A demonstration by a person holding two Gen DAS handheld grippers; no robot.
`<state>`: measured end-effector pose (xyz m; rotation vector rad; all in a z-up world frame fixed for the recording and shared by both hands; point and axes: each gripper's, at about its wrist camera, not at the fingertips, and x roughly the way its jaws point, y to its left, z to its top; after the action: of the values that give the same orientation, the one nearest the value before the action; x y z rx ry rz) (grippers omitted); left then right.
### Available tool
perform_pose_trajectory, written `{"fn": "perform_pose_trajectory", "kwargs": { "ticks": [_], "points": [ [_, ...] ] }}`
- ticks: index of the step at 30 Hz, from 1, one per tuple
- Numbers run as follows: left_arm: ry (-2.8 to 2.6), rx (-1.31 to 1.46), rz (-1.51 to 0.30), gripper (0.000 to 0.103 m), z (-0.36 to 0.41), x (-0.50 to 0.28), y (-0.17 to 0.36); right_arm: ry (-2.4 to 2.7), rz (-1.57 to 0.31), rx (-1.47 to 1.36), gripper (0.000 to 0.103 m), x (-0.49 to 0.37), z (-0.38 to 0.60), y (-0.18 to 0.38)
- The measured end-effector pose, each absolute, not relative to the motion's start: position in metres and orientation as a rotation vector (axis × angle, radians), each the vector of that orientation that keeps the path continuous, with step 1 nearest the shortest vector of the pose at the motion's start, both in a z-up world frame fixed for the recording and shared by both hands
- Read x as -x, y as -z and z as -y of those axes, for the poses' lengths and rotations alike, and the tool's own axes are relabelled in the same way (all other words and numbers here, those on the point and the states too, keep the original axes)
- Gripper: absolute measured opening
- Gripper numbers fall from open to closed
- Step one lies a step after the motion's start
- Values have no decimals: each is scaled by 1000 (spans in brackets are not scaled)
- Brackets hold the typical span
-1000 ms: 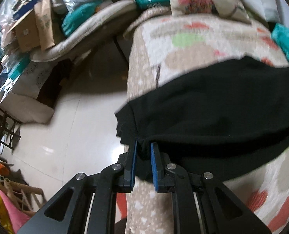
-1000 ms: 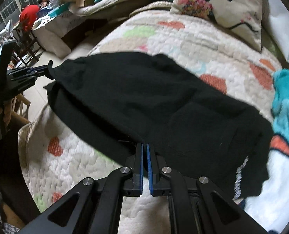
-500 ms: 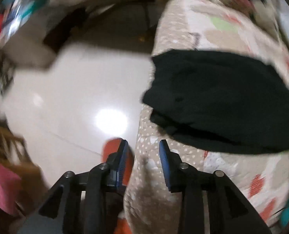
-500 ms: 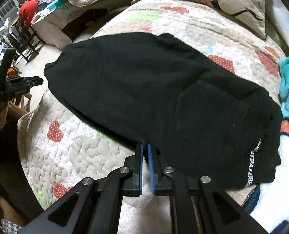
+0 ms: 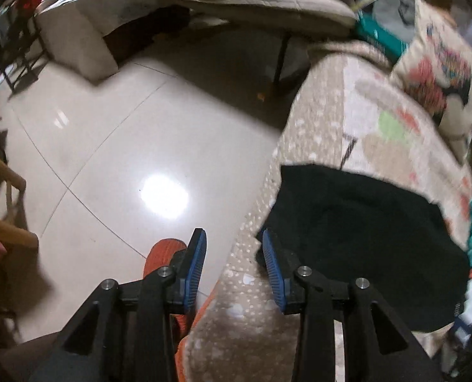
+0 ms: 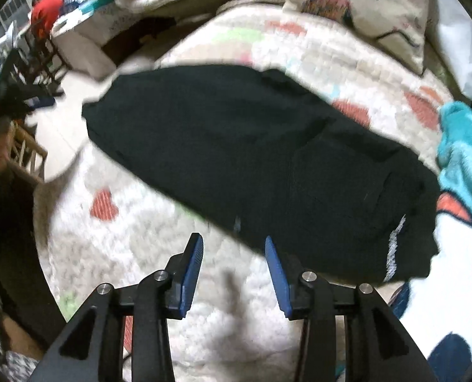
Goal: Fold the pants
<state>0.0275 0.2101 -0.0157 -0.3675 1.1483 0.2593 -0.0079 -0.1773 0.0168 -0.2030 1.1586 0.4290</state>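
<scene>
The black pants [image 6: 261, 159] lie folded lengthwise on the quilted bed [image 6: 134, 254], white lettering near the waistband at the right. They also show in the left wrist view [image 5: 369, 242], at the bed's left edge. My right gripper [image 6: 234, 251] is open and empty, just in front of the pants' near edge. My left gripper [image 5: 232, 248] is open and empty, over the bed's corner beside the pants' leg end.
A patterned pillow [image 6: 363, 9] lies at the head of the bed. A teal towel [image 6: 465, 146] lies right of the pants. Shiny tiled floor [image 5: 124, 159] lies left of the bed, with cluttered furniture [image 5: 76, 38] and a wooden chair [image 6: 22, 152] beyond.
Both grippers have let go of the pants and opened. The pants now lie flat on the bed. The left gripper has drawn back toward the bed's corner.
</scene>
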Motion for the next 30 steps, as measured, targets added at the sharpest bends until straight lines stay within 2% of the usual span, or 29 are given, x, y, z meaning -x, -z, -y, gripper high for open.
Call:
{"fn": "perform_pose_trajectory", "kwargs": {
  "ticks": [5, 10, 12, 16, 19, 23, 25, 26, 27, 28, 30],
  "points": [
    [-185, 213, -1202, 36, -176, -33, 33, -350, -1153, 132, 44, -29, 183, -19],
    [-132, 63, -1296, 36, -153, -28, 50, -141, -1324, 2, 44, -65, 246, 20],
    [-130, 85, -1281, 36, -157, -25, 46, -47, -1315, -51, 44, -65, 275, 17],
    [-122, 237, -1178, 36, -174, -25, 26, 46, -1148, -301, 44, -59, 337, -16],
    [-87, 264, -1091, 36, -172, -23, 10, -54, -1050, -490, 45, -55, 347, -26],
    [-55, 226, -1067, 38, -155, -20, 7, -233, -1129, -622, 45, -61, 321, 0],
    [-54, 222, -1074, 40, -149, -24, 9, -133, -1212, -517, 44, -63, 315, 17],
    [-57, 224, -1073, 40, -150, -23, 10, -11, -1246, -393, 41, -65, 315, 24],
    [-60, 228, -1073, 41, -152, -24, 9, 66, -1257, -302, 29, -66, 317, 27],
    [-63, 237, -1073, 41, -153, -23, 9, 146, -1253, -217, 8, -67, 319, 28],
    [-64, 259, -1080, 42, -154, -25, 11, 171, -1218, -233, 9, -66, 320, 17]
  ]
}}
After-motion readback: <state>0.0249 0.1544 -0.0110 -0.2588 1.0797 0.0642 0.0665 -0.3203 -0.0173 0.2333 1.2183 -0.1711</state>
